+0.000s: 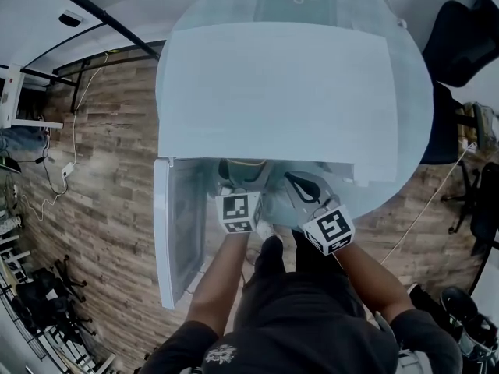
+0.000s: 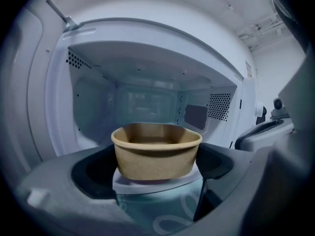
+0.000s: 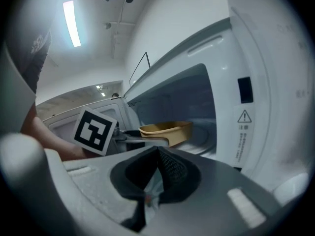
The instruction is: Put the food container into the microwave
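Observation:
A brown paper food container (image 2: 156, 151) with a white base under it sits between the jaws of my left gripper (image 2: 157, 181), which is shut on it. It hangs at the mouth of the white microwave (image 1: 288, 100), whose cavity (image 2: 147, 102) is open right ahead. The right gripper view shows the container (image 3: 167, 131) just inside the opening, above the turntable. My right gripper (image 3: 157, 156) is shut with nothing in it, just right of the left one in front of the microwave. In the head view the container's rim (image 1: 243, 164) shows under the microwave's front edge.
The microwave door (image 1: 175, 232) stands swung open to the left. A front panel with a warning label (image 3: 244, 132) is right of the opening. The microwave rests on a round glass table (image 1: 413, 154). Black chairs (image 1: 464, 37) stand at the right on the wood floor.

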Demonstrator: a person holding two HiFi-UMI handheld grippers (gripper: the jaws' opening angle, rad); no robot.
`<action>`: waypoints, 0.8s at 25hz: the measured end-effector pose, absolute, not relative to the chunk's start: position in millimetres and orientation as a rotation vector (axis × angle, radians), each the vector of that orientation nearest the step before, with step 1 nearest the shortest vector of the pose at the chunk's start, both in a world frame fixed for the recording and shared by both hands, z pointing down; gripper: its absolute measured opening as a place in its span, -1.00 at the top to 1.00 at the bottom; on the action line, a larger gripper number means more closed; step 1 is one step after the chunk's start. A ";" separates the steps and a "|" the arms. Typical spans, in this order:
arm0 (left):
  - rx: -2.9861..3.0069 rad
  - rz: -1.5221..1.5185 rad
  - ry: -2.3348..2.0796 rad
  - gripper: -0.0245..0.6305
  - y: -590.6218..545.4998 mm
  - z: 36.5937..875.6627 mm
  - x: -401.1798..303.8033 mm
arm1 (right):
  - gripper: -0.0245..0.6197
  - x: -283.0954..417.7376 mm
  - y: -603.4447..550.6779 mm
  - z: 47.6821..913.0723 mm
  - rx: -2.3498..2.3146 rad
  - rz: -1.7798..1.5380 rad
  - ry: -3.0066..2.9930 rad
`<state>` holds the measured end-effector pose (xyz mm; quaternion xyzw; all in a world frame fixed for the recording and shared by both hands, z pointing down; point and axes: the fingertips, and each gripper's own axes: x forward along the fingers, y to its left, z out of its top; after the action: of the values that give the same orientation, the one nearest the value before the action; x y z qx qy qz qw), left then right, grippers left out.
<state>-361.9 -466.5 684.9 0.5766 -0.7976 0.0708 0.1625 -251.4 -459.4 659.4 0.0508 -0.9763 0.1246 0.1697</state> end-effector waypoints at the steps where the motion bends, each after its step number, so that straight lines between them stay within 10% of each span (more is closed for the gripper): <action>1: 1.635 0.209 -2.262 -0.63 -469.0 688.5 -360.6 | 0.92 -252.1 -455.8 659.7 0.125 0.363 -2.776; 20: 1.523 0.271 -2.271 -0.66 -478.9 718.8 -362.5 | 0.92 -250.5 -453.5 660.8 0.104 0.422 -2.764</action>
<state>-362.5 -478.9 718.8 0.5434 -0.8106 0.0966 0.1957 -250.5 -453.5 660.8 0.0365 -0.9733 0.1487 0.1709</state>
